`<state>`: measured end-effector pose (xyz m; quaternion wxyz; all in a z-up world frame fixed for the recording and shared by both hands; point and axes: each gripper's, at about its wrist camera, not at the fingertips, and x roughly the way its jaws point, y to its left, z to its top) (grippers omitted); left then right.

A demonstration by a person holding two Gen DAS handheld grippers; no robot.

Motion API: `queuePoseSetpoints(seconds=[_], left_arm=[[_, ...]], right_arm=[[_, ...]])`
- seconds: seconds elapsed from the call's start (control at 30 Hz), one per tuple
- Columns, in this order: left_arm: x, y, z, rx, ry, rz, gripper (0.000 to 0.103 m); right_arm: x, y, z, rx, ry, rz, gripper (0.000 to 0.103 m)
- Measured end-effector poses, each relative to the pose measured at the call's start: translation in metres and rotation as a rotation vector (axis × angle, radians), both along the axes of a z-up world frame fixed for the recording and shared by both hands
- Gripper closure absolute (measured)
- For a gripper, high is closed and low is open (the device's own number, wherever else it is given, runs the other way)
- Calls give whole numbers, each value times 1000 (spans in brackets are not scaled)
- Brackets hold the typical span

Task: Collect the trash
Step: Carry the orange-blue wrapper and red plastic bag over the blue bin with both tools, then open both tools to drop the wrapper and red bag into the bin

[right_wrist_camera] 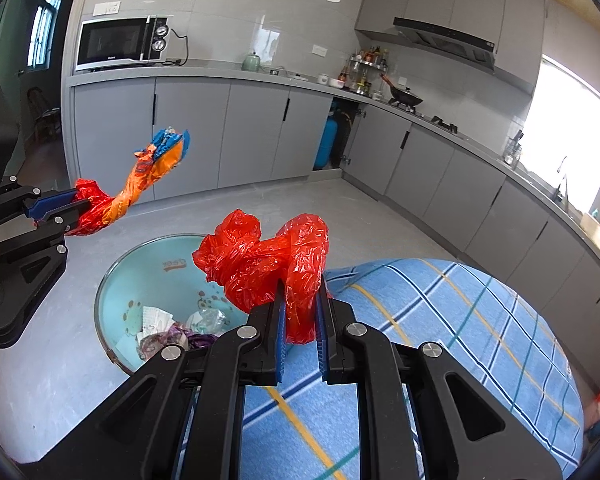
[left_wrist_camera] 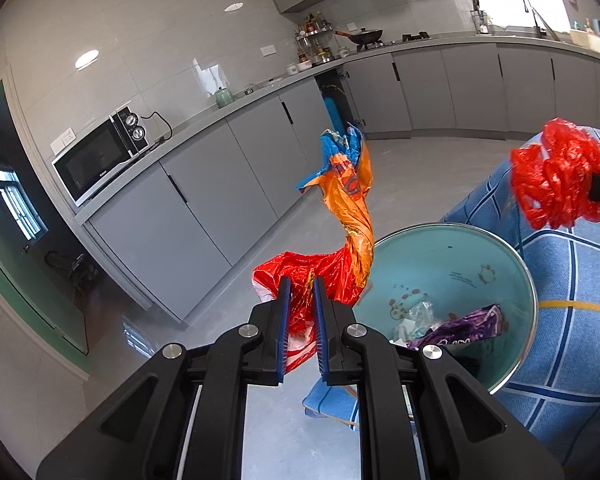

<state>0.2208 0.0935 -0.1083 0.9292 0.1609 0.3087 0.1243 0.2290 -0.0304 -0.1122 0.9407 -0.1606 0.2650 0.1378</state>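
Trash is mid-transfer: the left hand-held gripper (left_wrist_camera: 302, 286) pinches an orange-and-blue wrapper (left_wrist_camera: 350, 196) at the bin's (right_wrist_camera: 112, 280) ten o'clock, the right hand-held gripper (right_wrist_camera: 302, 286) clamps a red plastic bag (right_wrist_camera: 268, 260) at its three o'clock above the blue checked cloth (right_wrist_camera: 440, 320), so next each likely needs centring over the bin and releasing.

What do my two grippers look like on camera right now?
Both match: the left gripper and right gripper have matte black angular linkage arms joined by round silver pivot bolts. The jaws are lined with ribbed blue pads. No cables, sleeves or markings show.
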Motion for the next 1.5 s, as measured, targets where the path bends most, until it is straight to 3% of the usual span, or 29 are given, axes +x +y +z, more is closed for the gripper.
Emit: queuePoseSetpoints(seconds=[0.93, 1.03, 1.13, 1.23, 1.33, 1.5], left_arm=[[5, 6, -7, -22, 22, -1, 90], [6, 6, -8, -22, 23, -5, 88], [5, 6, -9, -20, 23, -7, 88], [6, 6, -10, -16, 22, -4, 76], [4, 6, -7, -9, 3, 8, 47], [3, 4, -6, -3, -4, 11, 29]], right_arm=[[22, 19, -18, -3, 37, 60, 89], [24, 18, -20, 4, 38, 63, 88], [25, 17, -23, 13, 36, 62, 77], [25, 14, -24, 35, 38, 63, 50], [24, 10, -25, 42, 28, 50, 43], [20, -2, -21, 69, 20, 20, 29]])
